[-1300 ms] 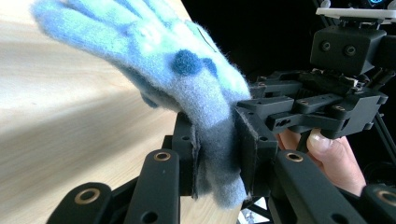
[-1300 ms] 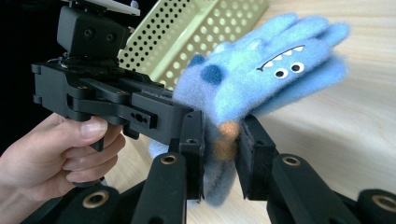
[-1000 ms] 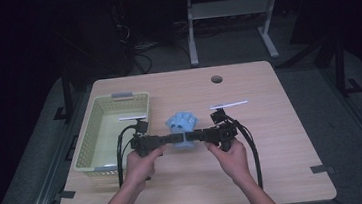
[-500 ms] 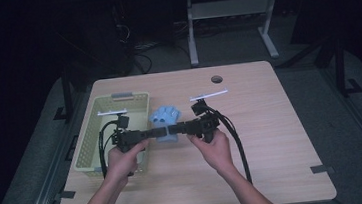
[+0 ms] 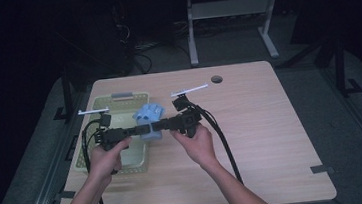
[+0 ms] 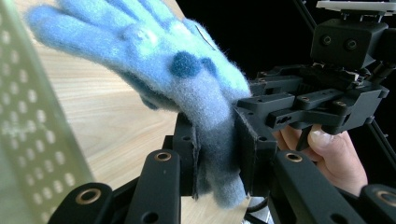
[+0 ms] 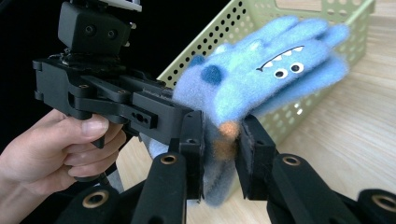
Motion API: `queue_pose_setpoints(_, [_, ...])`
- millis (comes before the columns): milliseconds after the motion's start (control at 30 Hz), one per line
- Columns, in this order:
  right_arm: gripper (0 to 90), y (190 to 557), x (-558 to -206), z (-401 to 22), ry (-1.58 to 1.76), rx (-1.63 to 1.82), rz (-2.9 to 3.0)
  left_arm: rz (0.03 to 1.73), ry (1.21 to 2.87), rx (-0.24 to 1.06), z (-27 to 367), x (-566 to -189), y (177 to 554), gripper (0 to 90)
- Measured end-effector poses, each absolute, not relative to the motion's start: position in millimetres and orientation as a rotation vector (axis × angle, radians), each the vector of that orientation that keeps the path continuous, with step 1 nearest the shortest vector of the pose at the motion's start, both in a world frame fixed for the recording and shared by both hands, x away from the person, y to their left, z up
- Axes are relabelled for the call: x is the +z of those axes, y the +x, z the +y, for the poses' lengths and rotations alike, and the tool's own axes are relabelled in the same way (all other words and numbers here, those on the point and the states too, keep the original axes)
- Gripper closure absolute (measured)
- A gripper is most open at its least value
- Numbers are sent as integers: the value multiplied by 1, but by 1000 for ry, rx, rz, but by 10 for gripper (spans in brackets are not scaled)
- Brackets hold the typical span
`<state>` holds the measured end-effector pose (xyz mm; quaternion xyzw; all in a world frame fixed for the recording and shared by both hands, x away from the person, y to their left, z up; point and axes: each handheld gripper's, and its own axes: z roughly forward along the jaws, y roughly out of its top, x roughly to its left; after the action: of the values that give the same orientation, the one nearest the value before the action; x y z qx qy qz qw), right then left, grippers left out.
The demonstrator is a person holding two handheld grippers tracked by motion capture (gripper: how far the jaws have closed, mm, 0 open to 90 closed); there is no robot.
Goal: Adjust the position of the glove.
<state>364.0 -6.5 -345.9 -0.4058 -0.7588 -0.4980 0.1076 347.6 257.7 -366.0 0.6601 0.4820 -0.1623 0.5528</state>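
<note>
A blue fleece monster glove [image 5: 149, 120] is being held in the air by both grippers at once, left of centre in the high view, just over the right rim of the pale green perforated basket [image 5: 90, 163]. The left gripper [image 5: 136, 131] is coming in from the left of the frame and the right gripper [image 5: 157, 126] from the right, so the two sets of jaws are meeting tip to tip at the cuff.

In the left gripper view, the jaws are being kept nearly closed, pinched on the glove's [image 6: 196, 88] cuff, with the fingers fanning toward the upper left of the frame. In the right gripper view, the jaws are likewise being kept narrow and clamped on the cuff, near an orange patch; the glove [image 7: 261, 74] with its printed eyes and teeth is spreading toward the upper right, in front of the basket [image 7: 243, 37] wall.

Judgement: a two-sided pinch is probably being used because the fabric is limp; with the cuff gripped from both sides, sagging is being limited and the glove is being kept clear of the tabletop [image 5: 273, 138] for lowering into the basket.
</note>
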Motion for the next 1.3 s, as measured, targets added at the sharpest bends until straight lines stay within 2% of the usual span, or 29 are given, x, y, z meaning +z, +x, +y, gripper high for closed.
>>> queue_pose_setpoints(633, [737, 383, -349, 55, -1137, -1442, -2215, 1200, 1545, -358, 319, -367, 353, 719])
queue_pose_setpoints(1300, [728, 401, -385, 103, -1139, -1351, -2165, 1314, 1575, -357, 359, -390, 360, 726])
